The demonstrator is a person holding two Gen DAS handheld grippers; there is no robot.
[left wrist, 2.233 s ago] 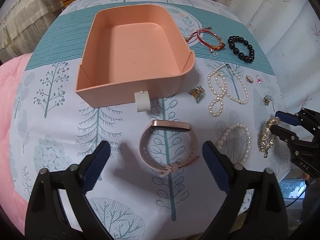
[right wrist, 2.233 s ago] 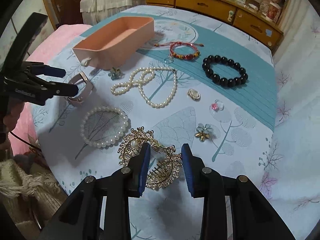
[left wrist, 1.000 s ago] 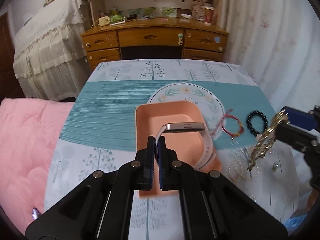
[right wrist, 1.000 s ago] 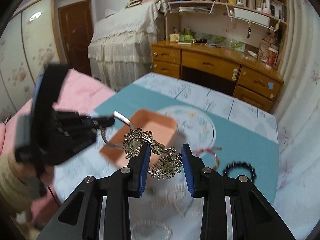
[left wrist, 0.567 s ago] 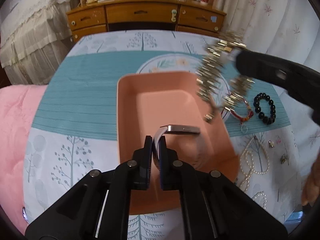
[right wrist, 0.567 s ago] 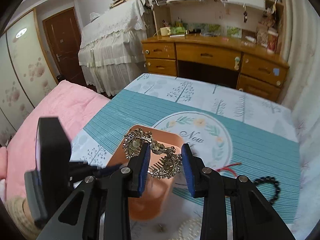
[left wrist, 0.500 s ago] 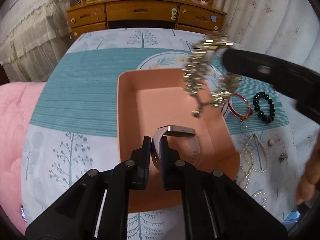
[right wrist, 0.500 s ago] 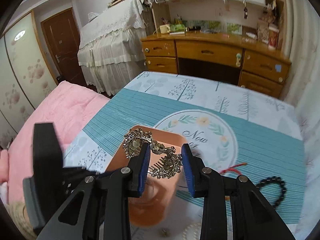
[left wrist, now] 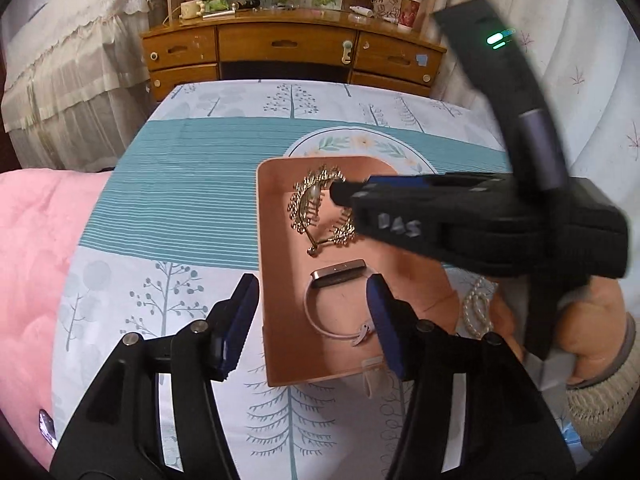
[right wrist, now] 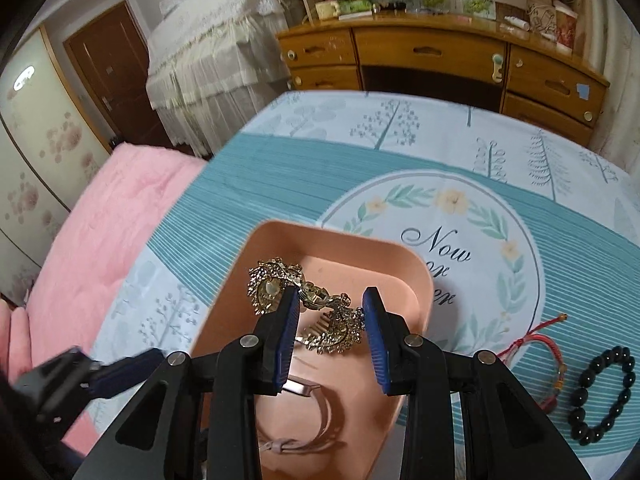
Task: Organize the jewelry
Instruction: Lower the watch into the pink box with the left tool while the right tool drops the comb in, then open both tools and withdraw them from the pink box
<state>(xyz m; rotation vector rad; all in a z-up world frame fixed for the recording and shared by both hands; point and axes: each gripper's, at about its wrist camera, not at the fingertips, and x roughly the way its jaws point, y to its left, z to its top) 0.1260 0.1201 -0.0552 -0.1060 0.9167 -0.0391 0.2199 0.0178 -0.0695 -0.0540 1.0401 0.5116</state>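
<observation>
1. A pink tray (left wrist: 276, 320) sits on a bed cover (left wrist: 180, 168) printed with trees and teal stripes, beside a pink blanket (left wrist: 36, 260).
2. The left gripper (left wrist: 308, 316) hovers over the near end of the tray. Its jaws are opening and stand well apart, with nothing pressed between the blue pads.
3. A pink watch (left wrist: 340, 276) lies on the tray floor below and between those pads, its gold-edged face toward the far end and its strap looped toward the near wall. Neither pad touches it.
4. The right gripper (right wrist: 330, 320) reaches into the tray from the right side, over the far half.
5. A gold hair comb (right wrist: 304, 304) set with small stones sits between its two pads. The jaws are opening slightly; the left pad lies against the comb, and the right pad seems to meet the comb's end, though I cannot tell whether it still presses.
6. In the left wrist view the comb (left wrist: 320, 212) hangs at the tip of the right gripper (left wrist: 340, 194), just above the tray floor and beyond the watch.
7. A hand (left wrist: 588, 320) in a knitted cuff holds the right gripper's handle.
8. On the cover right of the tray lie a red cord bracelet (right wrist: 548, 360) and a black bead bracelet (right wrist: 604, 396); a string of pearls (left wrist: 476, 308) shows near the hand.
9. A wooden desk (right wrist: 440, 56) stands beyond the bed.
</observation>
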